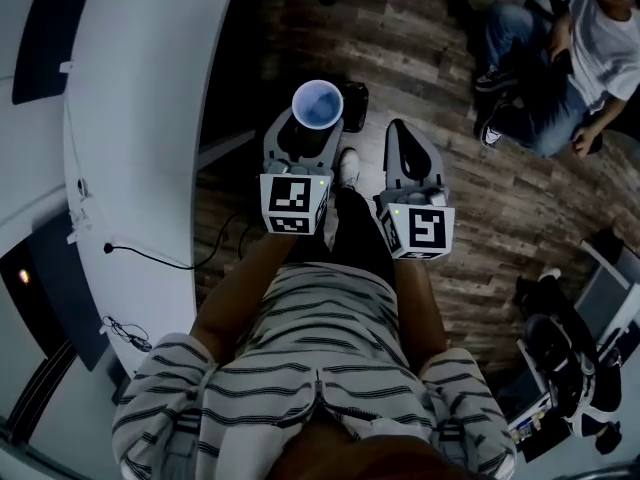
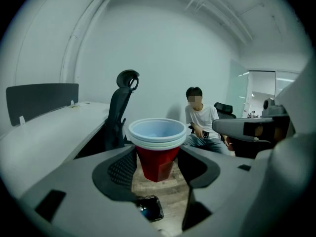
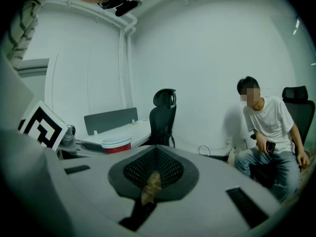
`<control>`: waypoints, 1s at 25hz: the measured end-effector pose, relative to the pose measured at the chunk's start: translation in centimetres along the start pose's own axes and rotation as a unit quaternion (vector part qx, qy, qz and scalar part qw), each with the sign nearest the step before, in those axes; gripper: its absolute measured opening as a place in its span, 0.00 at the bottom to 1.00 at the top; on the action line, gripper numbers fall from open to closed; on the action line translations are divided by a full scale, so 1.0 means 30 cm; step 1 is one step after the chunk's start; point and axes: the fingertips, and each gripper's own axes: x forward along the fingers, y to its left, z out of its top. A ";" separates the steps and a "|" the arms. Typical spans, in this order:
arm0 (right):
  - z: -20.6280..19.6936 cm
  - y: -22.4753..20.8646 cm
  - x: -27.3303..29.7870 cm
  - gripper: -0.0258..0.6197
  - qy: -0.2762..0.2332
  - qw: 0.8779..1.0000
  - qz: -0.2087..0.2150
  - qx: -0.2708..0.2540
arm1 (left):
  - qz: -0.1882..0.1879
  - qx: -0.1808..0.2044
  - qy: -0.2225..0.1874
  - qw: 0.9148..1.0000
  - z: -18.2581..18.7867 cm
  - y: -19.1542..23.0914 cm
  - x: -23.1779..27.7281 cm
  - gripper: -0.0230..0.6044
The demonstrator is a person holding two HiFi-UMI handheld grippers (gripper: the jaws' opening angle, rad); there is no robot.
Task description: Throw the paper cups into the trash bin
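Note:
A stack of red paper cups (image 1: 317, 103) with pale insides stands upright between the jaws of my left gripper (image 1: 315, 120). In the left gripper view the pads press on both sides of the red cup wall (image 2: 157, 159), so that gripper (image 2: 157, 157) is shut on the stack. My right gripper (image 1: 405, 146) hangs beside it to the right, shut, with nothing held; its mesh pads (image 3: 163, 167) meet in the right gripper view, where the cups (image 3: 116, 144) show at the left. A small dark bin (image 1: 354, 100) sits on the wood floor just beyond the cups, and lies far below the jaws as the bin (image 2: 149, 207).
A white curved desk (image 1: 130, 168) runs along the left, with a black cable (image 1: 215, 250) trailing onto the floor. A black office chair (image 2: 121, 112) stands ahead. A person (image 1: 570, 58) sits at the far right. Equipment (image 1: 570, 368) crowds the lower right.

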 end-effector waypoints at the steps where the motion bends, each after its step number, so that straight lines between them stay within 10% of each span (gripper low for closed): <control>1: -0.018 -0.008 0.009 0.05 0.004 1.000 0.000 0.002 | 0.001 -0.003 0.007 1.000 -0.024 0.001 0.016 0.48; 25: -0.383 -0.079 0.153 0.05 0.069 0.997 0.008 0.026 | 0.014 -0.037 0.123 0.992 -0.504 0.058 0.292 0.48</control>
